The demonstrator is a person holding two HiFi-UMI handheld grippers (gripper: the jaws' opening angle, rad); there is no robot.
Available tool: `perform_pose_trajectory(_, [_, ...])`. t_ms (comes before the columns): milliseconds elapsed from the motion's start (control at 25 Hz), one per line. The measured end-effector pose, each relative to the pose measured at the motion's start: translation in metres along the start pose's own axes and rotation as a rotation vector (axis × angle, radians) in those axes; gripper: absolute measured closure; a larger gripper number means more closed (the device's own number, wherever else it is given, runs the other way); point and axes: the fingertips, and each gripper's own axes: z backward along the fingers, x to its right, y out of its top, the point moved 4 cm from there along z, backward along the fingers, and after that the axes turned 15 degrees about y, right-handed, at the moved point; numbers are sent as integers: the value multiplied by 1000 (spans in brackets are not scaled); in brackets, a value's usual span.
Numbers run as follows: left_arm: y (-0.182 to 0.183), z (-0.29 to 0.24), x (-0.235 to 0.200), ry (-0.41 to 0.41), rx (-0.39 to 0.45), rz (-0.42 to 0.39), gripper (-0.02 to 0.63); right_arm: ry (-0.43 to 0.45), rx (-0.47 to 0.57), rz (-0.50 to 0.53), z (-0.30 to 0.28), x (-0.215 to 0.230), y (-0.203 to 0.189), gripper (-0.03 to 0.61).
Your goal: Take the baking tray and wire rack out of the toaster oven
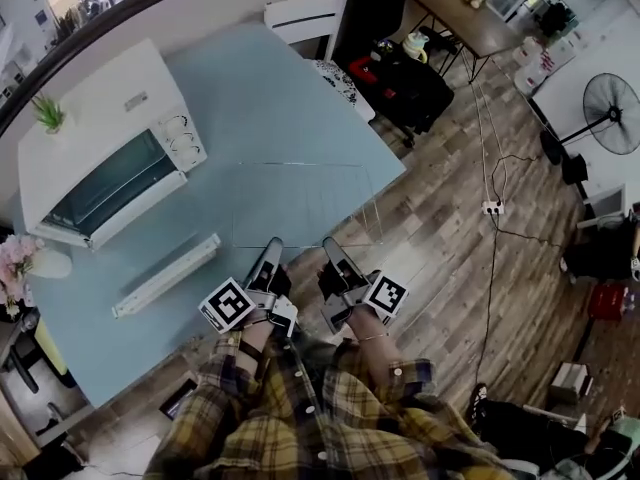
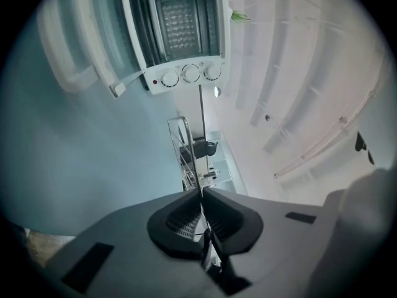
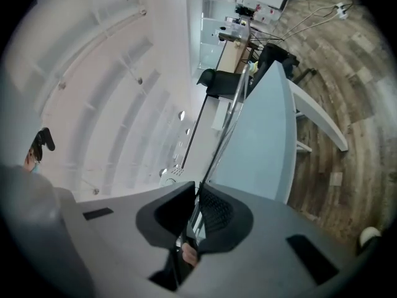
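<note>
– Wire rack (image 1: 305,205), where's it at?
– Out of the toaster oven (image 1: 95,153). It's held roughly flat over the blue table (image 1: 270,98), right of the oven and well apart from it. The near right corner sticks out past the table edge, over the wood floor (image 1: 450,258). Can't tell if the far edge touches the tabletop.
– Who's got it?
– Both. Left gripper (image 1: 271,250) and right gripper (image 1: 331,250) sit side by side on the rack's near edge. The plaid sleeves (image 1: 300,418) are right behind them.
– Jaws?
– In the left gripper view they're pinched nearly together on one thin wire, and the wire runs straight out from between the pads toward the oven. The right gripper view is the same: narrow gap, clamped on the edge wire, with the rack seen edge-on along the table.
– Oven state?
– The door (image 2: 87,42) is dropped open and faces the grippers. The cavity is in view, with three knobs (image 2: 190,73) beside it. A small green plant (image 1: 47,113) sits on top.
– Anything else around?
– White chair (image 1: 305,16) at the far side of the table. Standing fan (image 1: 610,113) on the floor at right. Pink flowers (image 1: 15,258) at the left edge.
</note>
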Motion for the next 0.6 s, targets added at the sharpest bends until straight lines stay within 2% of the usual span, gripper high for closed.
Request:
perform_pose_trajectory(280, [-11, -11, -36, 115, -34, 38, 604, -92, -21, -56, 14, 35, -8, 552])
perform_pose_trajectory(560, [-13, -14, -65, 242, -38, 96, 598, -182, 14, -177, 21, 65, -23, 557])
perform_pose_trajectory(600, [-12, -14, -66, 255, -37, 102, 578, -199, 13, -187, 22, 69, -25, 557])
